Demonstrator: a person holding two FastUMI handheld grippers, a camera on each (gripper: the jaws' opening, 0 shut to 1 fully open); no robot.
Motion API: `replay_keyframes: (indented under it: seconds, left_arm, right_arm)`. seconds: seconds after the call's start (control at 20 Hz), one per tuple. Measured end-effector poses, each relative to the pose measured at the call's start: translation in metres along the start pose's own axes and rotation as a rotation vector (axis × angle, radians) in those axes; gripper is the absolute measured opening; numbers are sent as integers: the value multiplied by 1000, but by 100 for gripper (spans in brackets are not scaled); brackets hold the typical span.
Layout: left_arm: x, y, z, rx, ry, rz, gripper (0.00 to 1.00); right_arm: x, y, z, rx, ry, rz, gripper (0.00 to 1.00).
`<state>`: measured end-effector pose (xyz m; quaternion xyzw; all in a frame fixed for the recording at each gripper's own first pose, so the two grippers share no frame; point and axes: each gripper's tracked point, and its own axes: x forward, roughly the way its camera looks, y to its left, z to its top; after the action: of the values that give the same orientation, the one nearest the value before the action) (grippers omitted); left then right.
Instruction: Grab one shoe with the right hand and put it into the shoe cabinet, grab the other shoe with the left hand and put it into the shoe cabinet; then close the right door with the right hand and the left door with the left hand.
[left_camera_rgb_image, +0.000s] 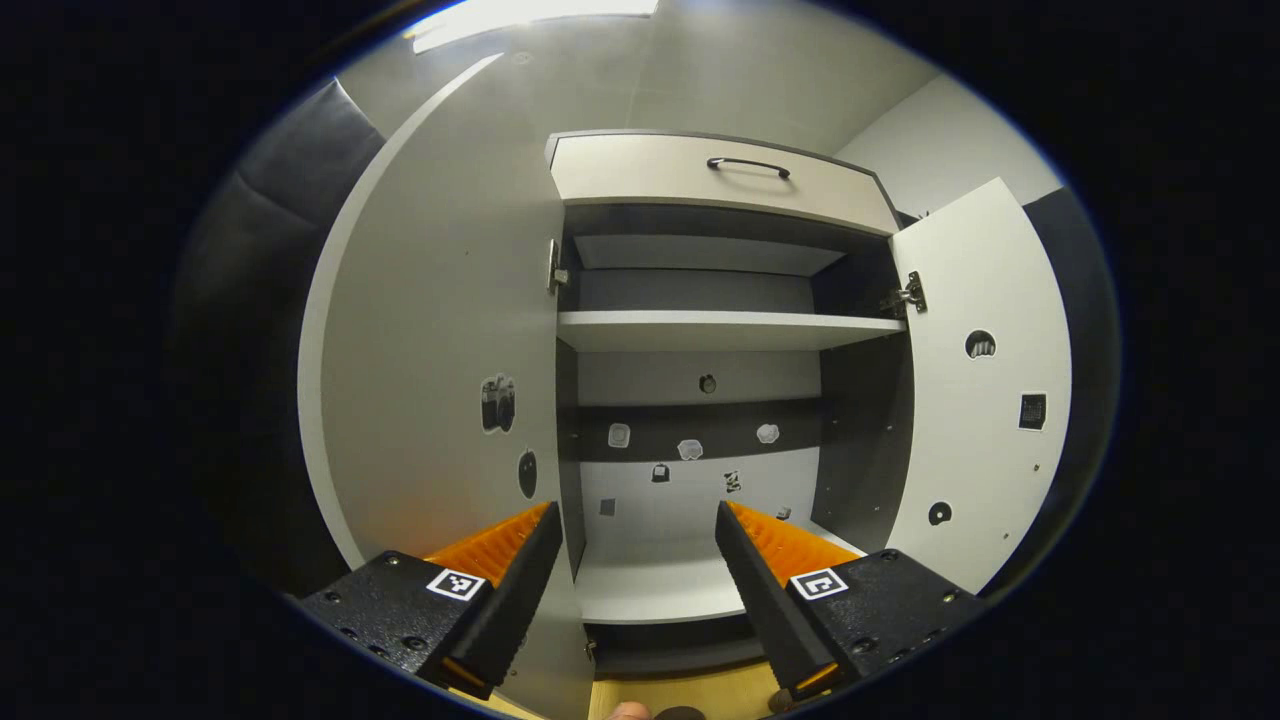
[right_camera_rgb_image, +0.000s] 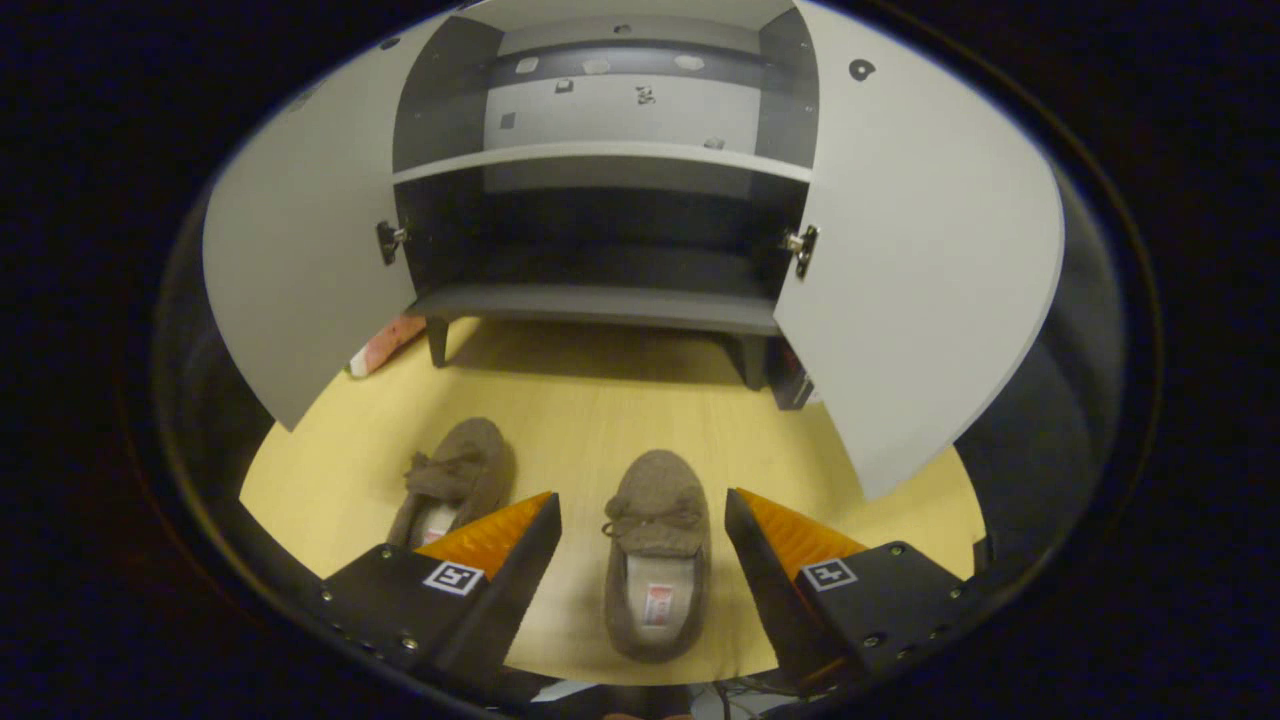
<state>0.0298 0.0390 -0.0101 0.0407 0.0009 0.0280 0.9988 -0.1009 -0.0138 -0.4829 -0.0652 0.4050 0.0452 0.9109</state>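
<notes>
The shoe cabinet (right_camera_rgb_image: 600, 300) is seen standing on short legs on a yellow wooden floor (right_camera_rgb_image: 600, 410). It is also seen in the left gripper view (left_camera_rgb_image: 700, 330), from higher up. Both doors are swung wide open. In the right gripper view, the left door (right_camera_rgb_image: 300, 250) is seen at the left side and the right door (right_camera_rgb_image: 920, 250) at the right side. Each door is held to the cabinet by a small metal hinge. Inside, a pale shelf (right_camera_rgb_image: 600, 155) is seen above a darker bottom shelf (right_camera_rgb_image: 600, 300). No shoe is seen on these shelves. At the top of the cabinet, a drawer (left_camera_rgb_image: 715, 175) with a dark curved handle (left_camera_rgb_image: 748, 166) is seen in the left gripper view. Small stickers are stuck on the back wall and on the doors.

Two brown fuzzy shoes are laid on the floor in front of the cabinet, toes pointed toward it. One shoe (right_camera_rgb_image: 655, 555) is seen between the fingers of the right gripper (right_camera_rgb_image: 640, 515), but it is not touched by them. The other shoe (right_camera_rgb_image: 455, 480) is laid just beside it, to the left, partly hidden behind one finger.

The jaws of the right gripper are spread wide, and nothing is pinched. The left gripper (left_camera_rgb_image: 635, 525) is held up in front of the open cabinet. Its jaws are spread wide too, and nothing is held in them.
</notes>
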Motion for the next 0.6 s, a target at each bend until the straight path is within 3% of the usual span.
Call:
replay_keyframes:
  seconds: [0.4,0.45,0.5,0.6]
  left_arm:
    - [3,1,-2,-5,-5,4,94]
    - [3,1,-3,-7,-6,2,96]
    - [4,0,-3,-11,-6,-1,94]
    - [3,0,-5,-15,-3,-5,94]
  right_arm:
    - [36,12,-60,74,145,55,95]
    - [42,12,-62,81,150,56,94]
    - [48,10,-62,85,152,53,85]
    - [60,12,-62,94,161,58,85]
